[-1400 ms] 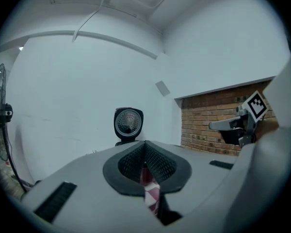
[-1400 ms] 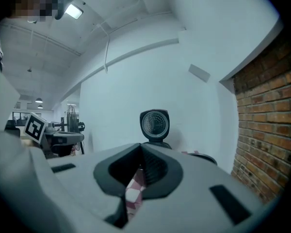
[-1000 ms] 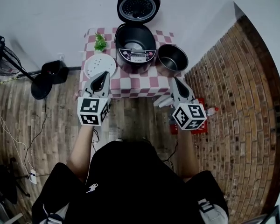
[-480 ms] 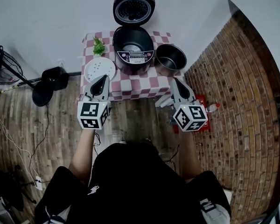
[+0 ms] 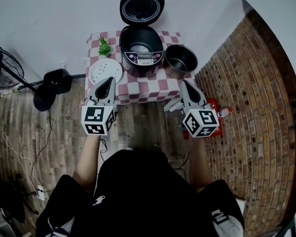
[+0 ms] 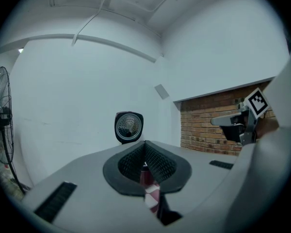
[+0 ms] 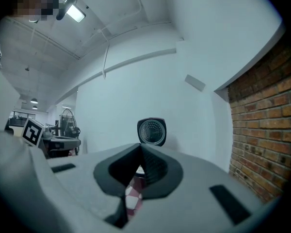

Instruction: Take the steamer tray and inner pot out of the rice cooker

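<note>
You're in a staged test room, not a lived-in kitchen. A small table (image 5: 138,90) in a pink checked cloth holds a rice cooker (image 5: 142,51) against a bare white wall (image 5: 54,19). A brick wall (image 5: 246,107), a standing fan (image 5: 2,65), loose cables (image 5: 38,191) on plank flooring (image 5: 19,112) and a ceiling strip light (image 7: 75,13) surround it.

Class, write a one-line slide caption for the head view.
Steamer tray and inner pot sit beside the open rice cooker on a checked table.
</note>
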The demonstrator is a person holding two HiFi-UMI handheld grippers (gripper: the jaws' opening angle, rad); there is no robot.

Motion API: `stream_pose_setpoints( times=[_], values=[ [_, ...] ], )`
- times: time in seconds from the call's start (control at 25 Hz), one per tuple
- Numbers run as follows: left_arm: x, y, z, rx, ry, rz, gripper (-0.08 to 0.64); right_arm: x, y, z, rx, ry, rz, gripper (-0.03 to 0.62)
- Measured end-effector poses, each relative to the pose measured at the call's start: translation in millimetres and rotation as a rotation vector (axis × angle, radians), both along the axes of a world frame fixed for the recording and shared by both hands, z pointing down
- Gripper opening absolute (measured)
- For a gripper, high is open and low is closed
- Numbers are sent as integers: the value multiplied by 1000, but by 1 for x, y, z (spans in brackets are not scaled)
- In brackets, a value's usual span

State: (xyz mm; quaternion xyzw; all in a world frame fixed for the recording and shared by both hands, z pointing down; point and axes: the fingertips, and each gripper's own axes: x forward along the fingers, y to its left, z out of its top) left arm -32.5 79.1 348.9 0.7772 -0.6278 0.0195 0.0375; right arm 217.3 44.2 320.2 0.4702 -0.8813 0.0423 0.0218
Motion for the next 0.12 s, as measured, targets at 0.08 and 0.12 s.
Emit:
stream_pose_setpoints(
  times=[0.08,0.12],
  values=[
    [0,0,-1,2,0,1,3,0,0,0,3,5,3,3],
    [0,0,-1,4,0,2,3,1,-1,-1,4,7,4,3]
  ],
)
